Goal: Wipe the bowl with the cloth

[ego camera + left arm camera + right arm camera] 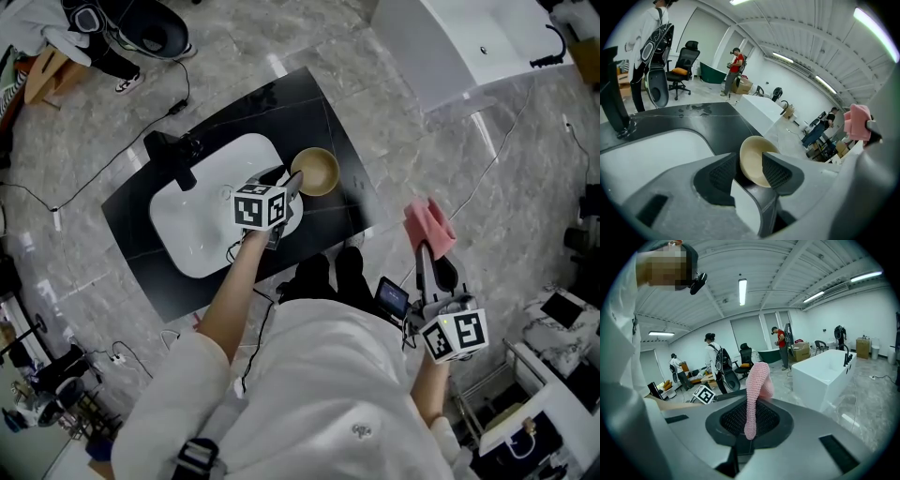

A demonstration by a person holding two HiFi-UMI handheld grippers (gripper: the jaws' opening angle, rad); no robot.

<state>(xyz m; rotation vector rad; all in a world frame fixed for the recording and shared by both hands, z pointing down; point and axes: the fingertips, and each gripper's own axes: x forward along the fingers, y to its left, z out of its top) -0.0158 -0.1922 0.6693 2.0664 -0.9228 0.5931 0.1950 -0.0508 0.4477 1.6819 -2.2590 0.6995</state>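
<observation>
A tan bowl point(316, 171) stands on the black counter point(330, 127), just right of the white sink point(192, 220). My left gripper point(292, 190) is at the bowl's near rim with its jaws open. In the left gripper view the bowl point(752, 157) shows in the gap between the two pads, and neither pad presses on it. My right gripper point(427, 246) hangs off to the right over the floor, shut on a pink cloth point(428, 225). In the right gripper view the cloth point(757, 380) stands up out of the closed jaws point(750, 423).
A black faucet point(172, 155) stands at the sink's far left end. A white bathtub point(478, 42) lies on the marble floor at the upper right. Cables point(511, 141) trail across the floor. An office chair point(683, 63) and people stand beyond the counter.
</observation>
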